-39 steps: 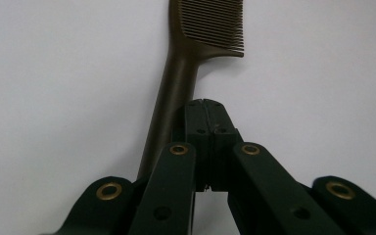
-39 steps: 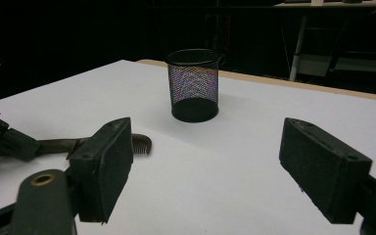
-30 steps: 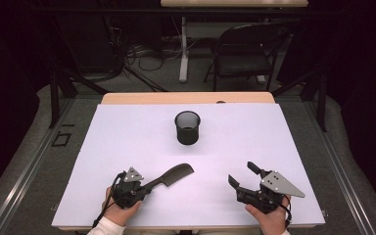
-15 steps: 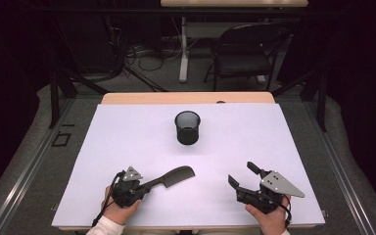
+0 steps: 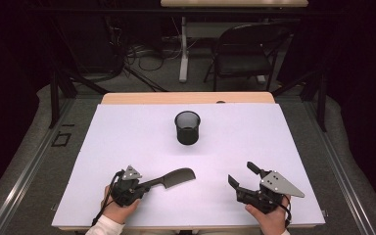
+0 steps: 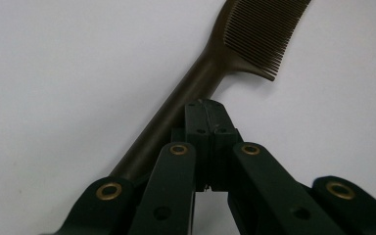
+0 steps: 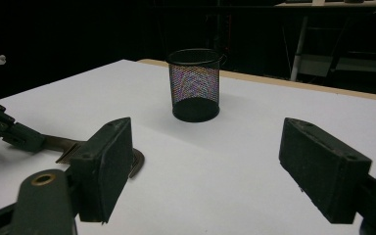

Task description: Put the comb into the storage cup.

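A dark comb [image 5: 176,178] lies flat on the white table [image 5: 127,137] at the front left, teeth end pointing right. My left gripper [image 5: 144,186] is over its handle. In the left gripper view the jaws [image 6: 206,105] are pressed together, and the comb [image 6: 264,34] handle runs beneath them rather than between them. My right gripper [image 5: 241,173] rests at the front right, open, with nothing between its pads [image 7: 205,161]. A black mesh cup [image 5: 187,127] stands upright mid-table, ahead of the right gripper [image 7: 195,85].
A dark chair [image 5: 247,51] and a table leg stand on the floor beyond the far wooden edge [image 5: 186,98]. The right gripper view shows the comb's end [image 7: 63,144] and the left gripper [image 7: 10,129] at its left.
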A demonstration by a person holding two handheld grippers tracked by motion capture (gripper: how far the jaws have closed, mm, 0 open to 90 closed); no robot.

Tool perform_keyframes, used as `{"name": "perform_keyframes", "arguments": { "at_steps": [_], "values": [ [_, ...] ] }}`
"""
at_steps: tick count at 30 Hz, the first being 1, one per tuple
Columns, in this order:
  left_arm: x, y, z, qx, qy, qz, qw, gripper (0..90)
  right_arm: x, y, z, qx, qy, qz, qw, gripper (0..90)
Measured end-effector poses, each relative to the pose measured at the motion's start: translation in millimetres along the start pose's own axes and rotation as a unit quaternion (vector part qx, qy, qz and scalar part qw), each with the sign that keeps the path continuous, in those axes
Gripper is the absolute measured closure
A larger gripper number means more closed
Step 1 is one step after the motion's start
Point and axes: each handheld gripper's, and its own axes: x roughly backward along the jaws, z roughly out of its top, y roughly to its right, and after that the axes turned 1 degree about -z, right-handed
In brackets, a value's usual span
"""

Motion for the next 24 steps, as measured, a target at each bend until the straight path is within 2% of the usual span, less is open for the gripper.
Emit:
{"name": "perform_keyframes", "arguments": {
  "at_steps": [2, 14, 24],
  "values": [
    [-0.3, -0.4, -0.2, 0.0, 0.002, 0.004, 1.0, 90.0, -0.1, -0.1, -0.1, -0.001, 0.0, 0.0, 1.0, 20.3],
    [2.1, 0.3, 0.3, 0.001, 0.005, -0.004, 1.0, 89.9, -0.2, -0.2, -0.4, -0.001, -0.004, 0.003, 1.0, 20.3],
    [6.8, 2.4, 1.3, 0.001, 0.024, -0.011, 0.9997, 87.1, -1.1, 0.2, -0.7, -0.001, -0.001, 0.003, 1.0, 20.3]
  ]
}}
